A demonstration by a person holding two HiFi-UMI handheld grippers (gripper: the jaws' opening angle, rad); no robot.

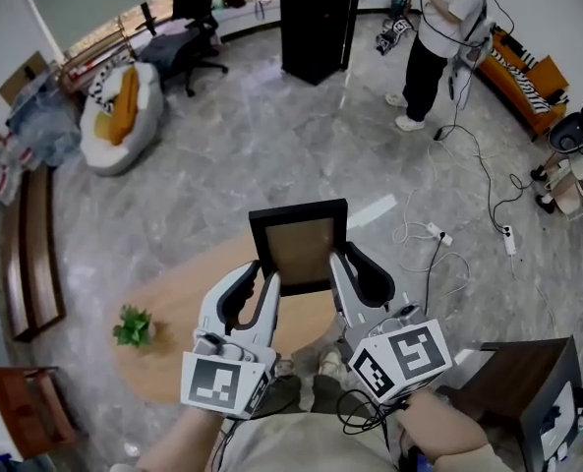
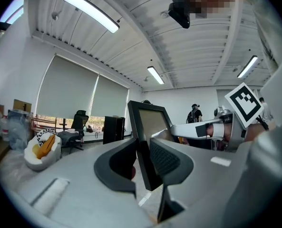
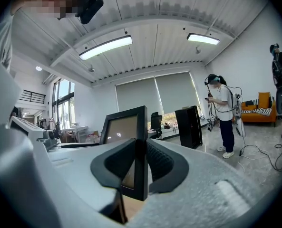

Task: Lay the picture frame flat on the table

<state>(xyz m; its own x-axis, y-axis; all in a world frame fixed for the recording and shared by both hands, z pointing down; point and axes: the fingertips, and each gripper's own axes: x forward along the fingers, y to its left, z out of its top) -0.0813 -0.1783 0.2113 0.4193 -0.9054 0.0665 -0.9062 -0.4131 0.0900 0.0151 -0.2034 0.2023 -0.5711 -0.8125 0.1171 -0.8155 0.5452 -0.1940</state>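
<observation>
The picture frame (image 1: 301,244), black-edged with a brown centre, is held in the air above the near part of the oval wooden table (image 1: 173,308). My left gripper (image 1: 269,285) is shut on its left edge and my right gripper (image 1: 337,269) on its right edge. In the left gripper view the frame (image 2: 152,122) stands upright between the pads, and that gripper (image 2: 141,151) clamps its black rim. In the right gripper view the frame (image 3: 121,127) stands upright too, with the right gripper (image 3: 140,152) pinching its side rim.
A small green plant (image 1: 133,326) stands on the table's left part. A dark box (image 1: 522,382) sits at the right. Cables (image 1: 438,244) lie on the floor beyond. A person (image 1: 446,37) stands far back, near a black cabinet (image 1: 320,18).
</observation>
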